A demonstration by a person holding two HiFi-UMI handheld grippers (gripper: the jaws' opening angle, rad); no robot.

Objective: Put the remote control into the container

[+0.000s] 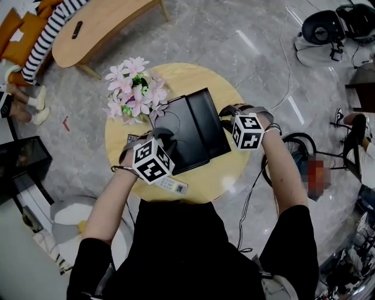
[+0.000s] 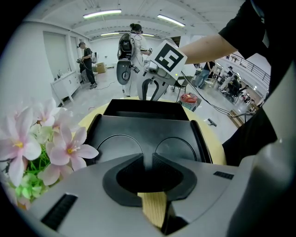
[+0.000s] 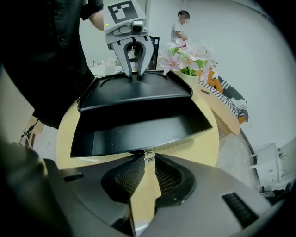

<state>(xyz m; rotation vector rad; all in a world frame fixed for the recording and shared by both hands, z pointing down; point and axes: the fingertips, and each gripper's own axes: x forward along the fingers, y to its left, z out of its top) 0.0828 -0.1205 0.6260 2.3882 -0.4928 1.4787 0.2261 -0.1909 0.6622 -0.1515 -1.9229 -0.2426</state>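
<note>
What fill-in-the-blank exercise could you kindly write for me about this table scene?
The container, its lid folded open, is ___ inside.
The remote control lies ___ the container, on the table.
The flowers have ___ petals.
Missing words: empty; outside; pink.

Floor (image 1: 234, 47): grey marbled tile, glossy, with bright reflections. Round pale-wood table (image 1: 234, 176) directly under the left gripper (image 1: 166, 133) and right gripper (image 1: 225, 111). Long curved wooden table (image 1: 111, 23) well beyond the left gripper, off to its left. Loose cables (image 1: 287, 96) on the floor just right of the right gripper. Ahead of the left gripper: white walls (image 2: 55, 51), low white cabinet (image 2: 64, 85), ceiling strip lights (image 2: 101, 14) lit.
</note>
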